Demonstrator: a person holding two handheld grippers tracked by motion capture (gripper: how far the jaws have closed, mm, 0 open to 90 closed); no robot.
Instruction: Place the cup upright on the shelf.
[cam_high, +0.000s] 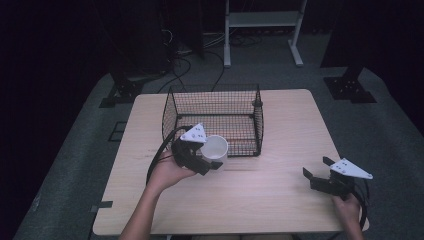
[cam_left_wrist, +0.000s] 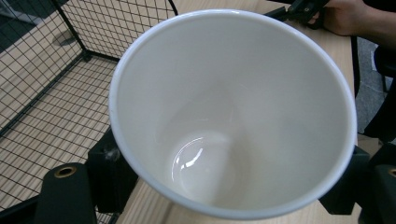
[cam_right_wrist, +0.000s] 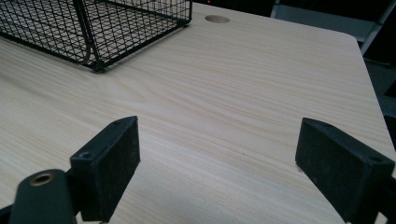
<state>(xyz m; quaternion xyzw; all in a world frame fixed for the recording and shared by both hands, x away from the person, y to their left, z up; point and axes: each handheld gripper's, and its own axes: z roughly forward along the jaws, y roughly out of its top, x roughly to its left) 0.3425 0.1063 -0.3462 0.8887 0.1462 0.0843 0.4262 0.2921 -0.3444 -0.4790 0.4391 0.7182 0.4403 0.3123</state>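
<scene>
Left gripper (cam_high: 207, 161) is clamping a white cup (cam_high: 215, 151), its two black jaws pressing against opposite sides of the cup's wall; in the left gripper view the cup (cam_left_wrist: 233, 112) is showing its open mouth and glossy bare interior, with a jaw visible at each lower side of the rim. Seen from above, the cup is sitting just in front of the black wire basket (cam_high: 214, 120), at the basket's near wall and toward its near-left corner, outside the mesh. The hand (cam_high: 167, 172) holding this gripper is reaching in from the near side of the basket, and a black cable is looping beside the basket's left wall. Right gripper (cam_high: 316, 169) is resting well apart from the basket, toward the near-right corner of the wooden table (cam_high: 280, 200); its jaws are standing wide apart with nothing between them, as the right gripper view (cam_right_wrist: 238, 158) is showing bare wood grain in the gap. In that view the basket's corner (cam_right_wrist: 98, 32) is lying beyond the jaws to the upper left, and a round hole (cam_right_wrist: 217, 19) in the tabletop is lying just past the basket.
</scene>
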